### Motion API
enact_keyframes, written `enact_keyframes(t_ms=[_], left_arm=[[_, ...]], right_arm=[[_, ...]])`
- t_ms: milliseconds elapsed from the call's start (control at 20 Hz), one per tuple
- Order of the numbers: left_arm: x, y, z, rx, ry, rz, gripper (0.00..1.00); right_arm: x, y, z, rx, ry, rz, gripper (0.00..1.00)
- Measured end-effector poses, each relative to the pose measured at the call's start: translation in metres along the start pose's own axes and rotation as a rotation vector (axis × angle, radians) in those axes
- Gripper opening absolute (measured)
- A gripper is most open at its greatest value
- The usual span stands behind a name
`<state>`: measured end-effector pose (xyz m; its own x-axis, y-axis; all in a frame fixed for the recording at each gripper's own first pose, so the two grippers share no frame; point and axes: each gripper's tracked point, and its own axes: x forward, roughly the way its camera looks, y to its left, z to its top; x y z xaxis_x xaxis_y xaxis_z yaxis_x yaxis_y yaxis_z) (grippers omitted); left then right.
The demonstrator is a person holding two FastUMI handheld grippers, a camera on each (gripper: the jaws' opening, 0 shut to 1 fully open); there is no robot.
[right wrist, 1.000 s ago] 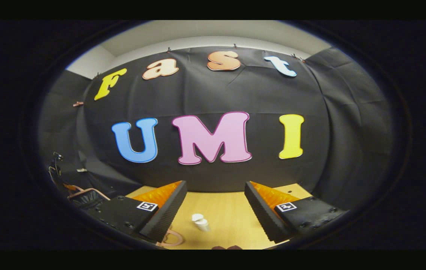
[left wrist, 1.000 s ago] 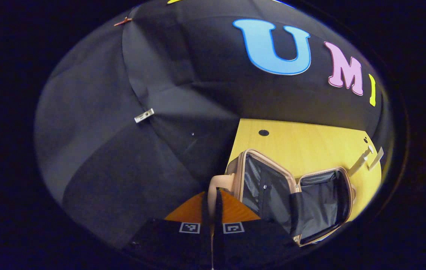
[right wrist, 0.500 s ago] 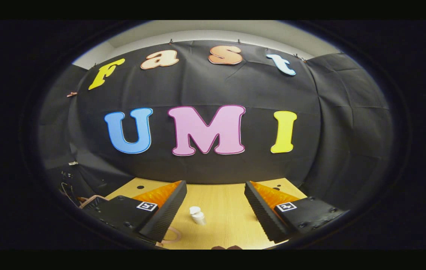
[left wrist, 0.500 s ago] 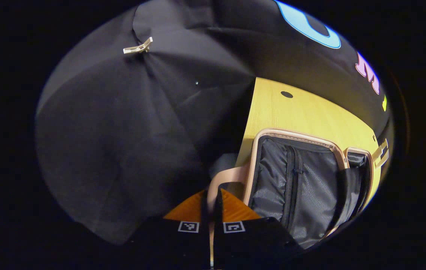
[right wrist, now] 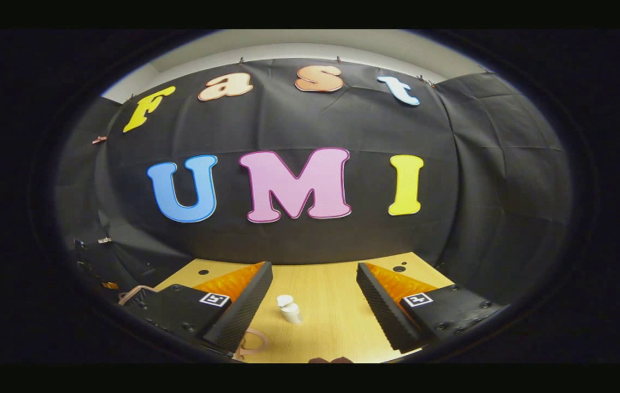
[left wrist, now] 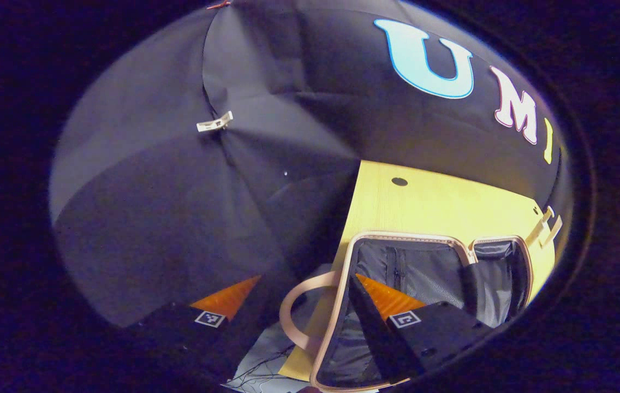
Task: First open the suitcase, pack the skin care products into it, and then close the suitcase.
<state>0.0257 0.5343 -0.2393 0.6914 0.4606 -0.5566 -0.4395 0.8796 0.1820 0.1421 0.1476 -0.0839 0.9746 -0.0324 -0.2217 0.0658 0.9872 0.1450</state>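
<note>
The suitcase [left wrist: 430, 278] lies flat and open on the wooden table [left wrist: 441, 204] in the left gripper view, both halves turned up to show a dark grey lining inside a pale pink rim. The nearer half carries a zipped panel; the farther half sits just beyond it, toward the table's right end. A pink handle [left wrist: 296, 311] loops off the case's near side and hangs past the table edge. The left gripper [left wrist: 304, 305] hovers over that near corner with its jaws wide apart and nothing between them: one finger [left wrist: 222, 305] sits out over the dark cloth beside the table, the other finger [left wrist: 392, 322] over the lining of the nearer half, the handle lying between the two. Two pale, slender items [left wrist: 544, 226] rest near the table's far right edge, too small to make out. A round hole [left wrist: 399, 181] marks the tabletop near the back wall.

In the right gripper view, the right gripper [right wrist: 314, 305] is level above the table [right wrist: 332, 322], its jaws also wide apart and holding nothing. A small white bottle [right wrist: 289, 309] stands upright on the bare wood ahead, framed between the two fingers and touching neither. A pink edge of the suitcase [right wrist: 132, 293] peeks out at the far left, beside the gripper's left finger.
</note>
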Motion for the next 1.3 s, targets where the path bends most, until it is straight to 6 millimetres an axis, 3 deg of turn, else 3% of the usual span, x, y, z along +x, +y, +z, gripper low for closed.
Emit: enact_keyframes(t_ms=[200, 350, 450, 600, 700, 850, 1050, 1200, 1300], left_arm=[[-0.071, -0.064, 0.093, -0.044, -0.233, -0.088, 0.93], [-0.126, -0.076, 0.159, -0.058, -0.468, -0.036, 0.97], [-0.167, -0.088, 0.191, -0.103, -0.608, -0.010, 0.96], [-0.222, -0.134, 0.230, -0.108, -0.720, -0.097, 0.96], [-0.239, -0.169, 0.230, -0.080, -0.704, -0.143, 0.97], [-0.237, -0.232, 0.213, -0.087, -0.653, -0.273, 0.97], [-0.233, -0.346, 0.200, -0.067, -0.649, -0.481, 0.96], [-0.219, -0.441, 0.167, 0.045, -0.635, -0.600, 0.96], [-0.193, -0.497, 0.130, 0.093, -0.550, -0.650, 0.96]], right_arm=[[-0.005, -0.001, 0.002, -0.061, -0.035, -0.001, 0.98], [-0.006, 0.003, -0.001, -0.064, -0.031, 0.010, 0.98], [-0.006, 0.001, -0.002, -0.077, -0.029, 0.011, 0.98], [-0.008, -0.004, 0.002, -0.096, -0.041, 0.013, 0.98], [-0.010, -0.011, 0.000, -0.098, -0.042, 0.013, 0.98], [-0.012, -0.030, -0.008, -0.090, -0.039, -0.003, 0.96], [0.001, -0.065, -0.039, -0.075, 0.016, -0.023, 0.96], [0.024, -0.093, -0.070, -0.091, 0.057, -0.026, 0.96], [0.049, -0.118, -0.095, -0.125, 0.086, -0.045, 0.96]])
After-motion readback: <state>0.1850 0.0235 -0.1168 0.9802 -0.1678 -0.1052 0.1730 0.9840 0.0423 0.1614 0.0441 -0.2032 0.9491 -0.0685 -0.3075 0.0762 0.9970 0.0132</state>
